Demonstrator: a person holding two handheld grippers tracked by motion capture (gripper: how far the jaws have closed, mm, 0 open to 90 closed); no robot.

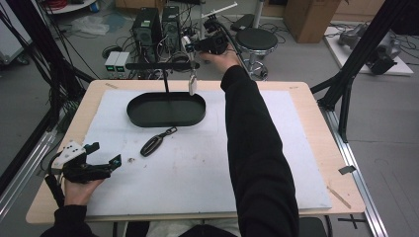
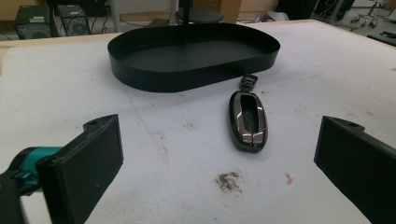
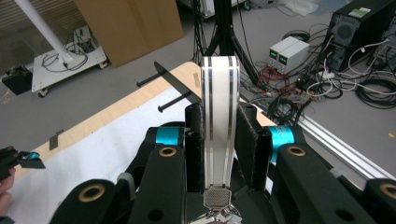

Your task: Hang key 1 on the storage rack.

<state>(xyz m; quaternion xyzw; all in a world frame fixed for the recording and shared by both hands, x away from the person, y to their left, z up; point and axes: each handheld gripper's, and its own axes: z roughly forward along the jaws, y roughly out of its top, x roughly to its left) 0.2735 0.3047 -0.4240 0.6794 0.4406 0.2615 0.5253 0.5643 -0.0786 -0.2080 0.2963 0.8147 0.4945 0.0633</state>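
Above the far end of the black oval metal tray (image 1: 166, 109), the right gripper (image 1: 190, 49) has its jaws clamped on a white, silver-striped key fob (image 3: 219, 121), apparently bound for the stand's crossbar (image 1: 162, 65); hanging looks unfinished. On the worktop (image 1: 197, 163), a dark glossy car key (image 2: 248, 121) lies untouched before the left gripper (image 1: 104, 157), jaws apart. Only the right gripper view reveals the fob's stripes.

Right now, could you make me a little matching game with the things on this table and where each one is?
Things:
1. white key fob
2. dark key fob
3. black tray
4. left gripper

Places or states:
A. lying flat on the white mat
B. open, holding nothing
C. clamped in the right gripper
D. at the mat's far side, with a post rising from it

Pairs: 1-C, 2-A, 3-D, 4-B
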